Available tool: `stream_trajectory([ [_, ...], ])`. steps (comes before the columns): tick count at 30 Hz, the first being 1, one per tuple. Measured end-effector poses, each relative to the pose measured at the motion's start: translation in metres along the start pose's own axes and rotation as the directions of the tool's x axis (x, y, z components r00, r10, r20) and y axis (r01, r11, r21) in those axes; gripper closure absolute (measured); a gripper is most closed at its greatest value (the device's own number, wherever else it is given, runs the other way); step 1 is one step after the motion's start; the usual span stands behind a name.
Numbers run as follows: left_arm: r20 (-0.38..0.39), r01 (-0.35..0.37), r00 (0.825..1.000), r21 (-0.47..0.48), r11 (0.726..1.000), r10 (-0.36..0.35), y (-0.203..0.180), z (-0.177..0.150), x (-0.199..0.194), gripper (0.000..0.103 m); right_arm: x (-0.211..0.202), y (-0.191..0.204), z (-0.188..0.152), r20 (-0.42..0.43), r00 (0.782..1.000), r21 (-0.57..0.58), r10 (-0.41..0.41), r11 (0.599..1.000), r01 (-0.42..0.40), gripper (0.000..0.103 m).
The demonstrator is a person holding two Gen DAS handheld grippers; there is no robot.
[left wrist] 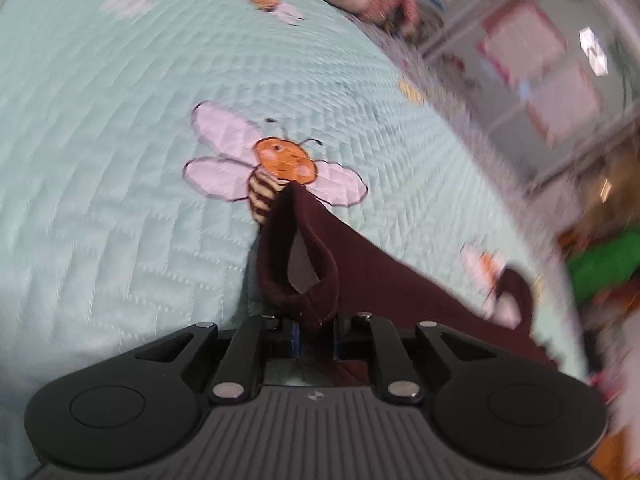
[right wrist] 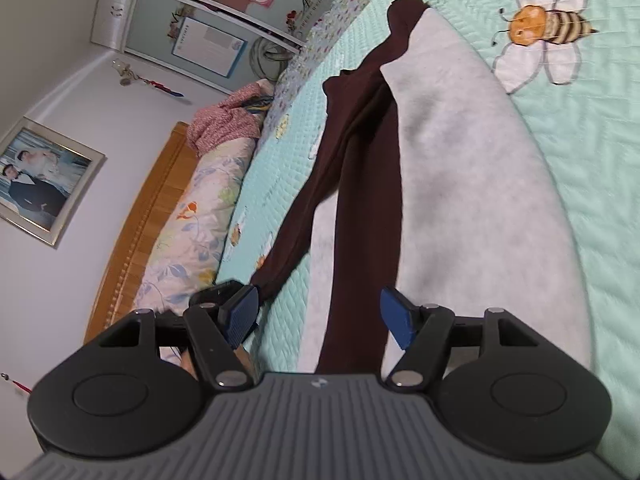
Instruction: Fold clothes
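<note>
Garment: your dark maroon garment (right wrist: 360,184) lies stretched along the bed, long and narrow, fuzzy pale lining turned out on its right; one thin sleeve trails toward the near left.
Left tool: your left tool (left wrist: 316,336) is pressed together, pinching a looped maroon hem; the cloth runs off to the near right.
Right tool: your right tool (right wrist: 320,316) is spread wide, blue pads either side of the maroon strip, touching nothing.
Bed: mint quilt (left wrist: 120,160) with zigzag stitching and bee (left wrist: 280,168) prints.
Room: floral bolster (right wrist: 192,224) and wooden headboard (right wrist: 136,232) far left; framed photo (right wrist: 38,180) on the wall; wardrobe (right wrist: 224,20) beyond.
</note>
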State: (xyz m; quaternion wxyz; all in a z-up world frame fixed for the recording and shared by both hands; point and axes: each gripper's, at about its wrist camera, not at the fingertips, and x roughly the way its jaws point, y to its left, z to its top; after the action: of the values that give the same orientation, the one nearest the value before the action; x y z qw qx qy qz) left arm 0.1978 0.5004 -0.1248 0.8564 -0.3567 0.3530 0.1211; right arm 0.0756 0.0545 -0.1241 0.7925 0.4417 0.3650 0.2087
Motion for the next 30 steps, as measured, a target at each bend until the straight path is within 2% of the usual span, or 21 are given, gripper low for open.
stream_trajectory([
  [2,-0.017,-0.030,0.999,0.052,0.998,0.031,-0.012,0.003,-0.005,0.090,-0.011,0.004,-0.009,0.000,1.000,0.004,-0.006,1.000,0.006,0.033],
  [6,-0.022,-0.027,0.999,0.145,0.989,0.031,-0.036,0.009,-0.016,0.090,-0.033,0.009,-0.026,0.019,1.000,0.011,-0.016,1.000,0.016,0.033],
  [12,0.032,-0.006,0.999,0.322,0.947,-0.005,-0.090,0.013,-0.045,0.090,-0.053,0.014,-0.041,0.030,0.999,0.027,-0.022,0.999,0.021,0.033],
  [15,0.070,0.014,0.996,0.433,0.901,-0.049,-0.129,0.011,-0.065,0.091,-0.062,0.020,-0.044,0.038,0.999,0.020,-0.003,1.000,0.002,0.033],
  [18,0.101,0.061,0.985,0.560,0.826,-0.141,-0.177,0.003,-0.091,0.091,-0.073,0.023,-0.044,0.058,0.998,0.011,0.016,1.000,-0.017,0.033],
  [19,0.104,0.085,0.977,0.610,0.788,-0.186,-0.193,-0.002,-0.102,0.091,-0.077,0.023,-0.043,0.066,0.998,0.010,0.022,1.000,-0.022,0.033],
  [21,0.099,0.129,0.952,0.726,0.676,-0.288,-0.225,-0.021,-0.125,0.091,-0.086,0.022,-0.041,0.084,0.996,0.011,0.023,1.000,-0.024,0.033],
  [23,0.056,0.177,0.916,0.833,0.524,-0.397,-0.250,-0.048,-0.149,0.091,-0.095,0.019,-0.040,0.100,0.995,0.021,0.019,1.000,-0.021,0.033],
  [25,-0.048,0.237,0.880,0.906,0.349,-0.473,-0.260,-0.084,-0.167,0.091,-0.103,0.013,-0.039,0.115,0.993,0.034,0.016,0.999,-0.020,0.033],
  [27,-0.172,0.280,0.859,0.946,0.162,-0.482,-0.258,-0.127,-0.175,0.091,-0.110,0.003,-0.038,0.129,0.992,0.055,0.013,0.998,-0.020,0.033],
  [30,-0.330,0.353,0.867,0.936,-0.009,-0.374,-0.236,-0.186,-0.161,0.091,-0.118,-0.015,-0.037,0.147,0.989,0.095,-0.004,0.995,-0.010,0.033],
])
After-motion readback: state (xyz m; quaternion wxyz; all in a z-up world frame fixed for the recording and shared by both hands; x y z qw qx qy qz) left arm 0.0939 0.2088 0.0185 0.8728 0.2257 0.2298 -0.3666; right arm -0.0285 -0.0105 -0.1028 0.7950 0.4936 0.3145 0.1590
